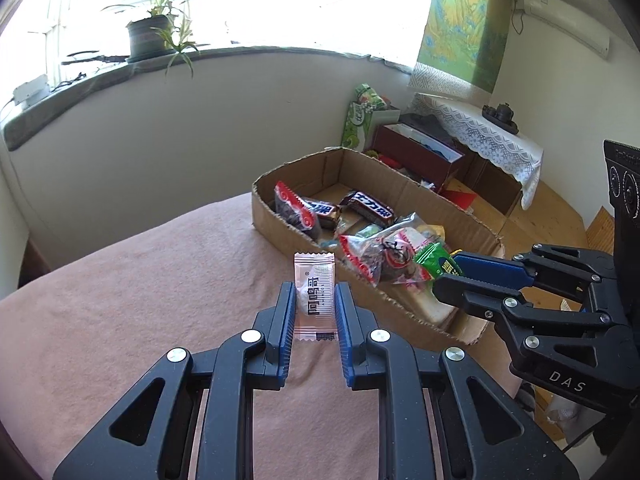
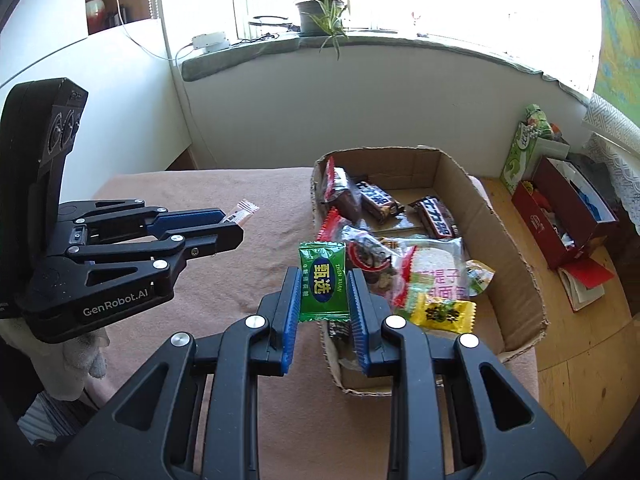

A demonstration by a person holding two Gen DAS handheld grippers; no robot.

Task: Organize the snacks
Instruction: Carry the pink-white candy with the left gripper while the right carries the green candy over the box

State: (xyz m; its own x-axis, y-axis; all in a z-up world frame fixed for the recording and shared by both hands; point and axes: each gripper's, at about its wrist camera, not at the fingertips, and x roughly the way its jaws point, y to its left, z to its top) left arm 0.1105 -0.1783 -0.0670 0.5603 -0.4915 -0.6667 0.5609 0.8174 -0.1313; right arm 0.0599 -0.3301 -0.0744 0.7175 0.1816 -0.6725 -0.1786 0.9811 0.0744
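Note:
My left gripper (image 1: 314, 300) is shut on a clear pink-and-white candy packet (image 1: 314, 292), held above the pink cloth just left of the cardboard box (image 1: 436, 196). It also shows in the right wrist view (image 2: 234, 226) with the packet (image 2: 242, 212). My right gripper (image 2: 324, 292) is shut on a green candy packet (image 2: 323, 280), held over the box's near left wall (image 2: 332, 364). That gripper (image 1: 444, 272) and green packet (image 1: 436, 264) show at the right of the left wrist view. The box holds several snacks: chocolate bars (image 2: 436, 216), red-trimmed bags (image 2: 340, 188), a yellow packet (image 2: 444, 314).
The table is covered by a pink cloth (image 1: 140, 300). Beyond it on the wooden floor stand a red box (image 2: 560, 216) and a green tissue box (image 2: 520, 156). A potted plant (image 2: 320, 12) sits on the windowsill.

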